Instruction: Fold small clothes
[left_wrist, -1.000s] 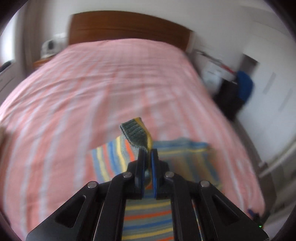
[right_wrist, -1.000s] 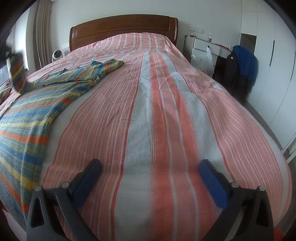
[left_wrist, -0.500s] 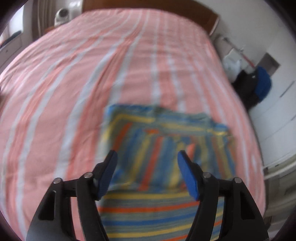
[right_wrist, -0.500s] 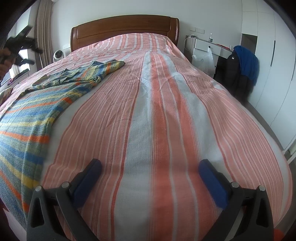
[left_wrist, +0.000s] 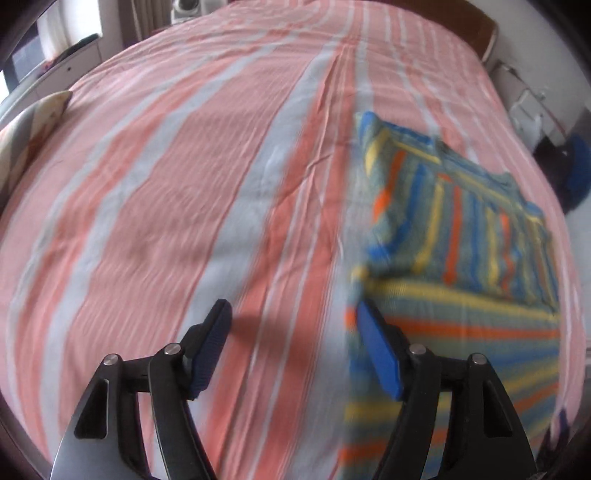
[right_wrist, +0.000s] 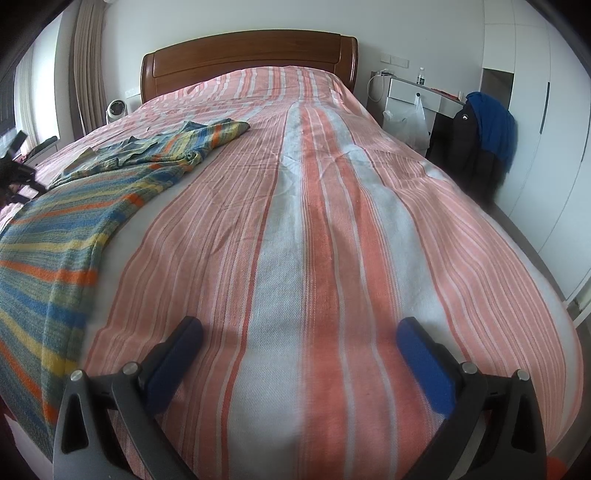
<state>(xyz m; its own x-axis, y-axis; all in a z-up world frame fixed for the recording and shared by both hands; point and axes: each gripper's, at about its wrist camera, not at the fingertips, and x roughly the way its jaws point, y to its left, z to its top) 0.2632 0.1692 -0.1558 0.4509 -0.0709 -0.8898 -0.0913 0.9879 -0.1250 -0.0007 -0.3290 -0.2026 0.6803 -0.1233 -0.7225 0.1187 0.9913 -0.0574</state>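
So the striped sweater (right_wrist: 62, 236) was lying flat on the bed (right_wrist: 332, 229), over on the window side of the pink-and-white striped bedspread, with one sleeve (left_wrist: 461, 206) folded back across the body. The left gripper (left_wrist: 293, 343) was pointing down right at the sweater's edge. Its jaws had just been opening and stood wide apart with nothing between them except bedspread, the right-hand blue pad (left_wrist: 380, 354) sitting just over the knit's border. That view was pretty blurry, so I couldn't tell if the pad actually touched the fabric.

The right gripper (right_wrist: 299, 350) hovered near the foot of the bed, well apart from the sweater, jaws spread wide and empty too. Past the bed's far side, by the wooden headboard (right_wrist: 251, 55), a blue jacket (right_wrist: 495, 122) hung over something dark beside a white desk (right_wrist: 417, 92).
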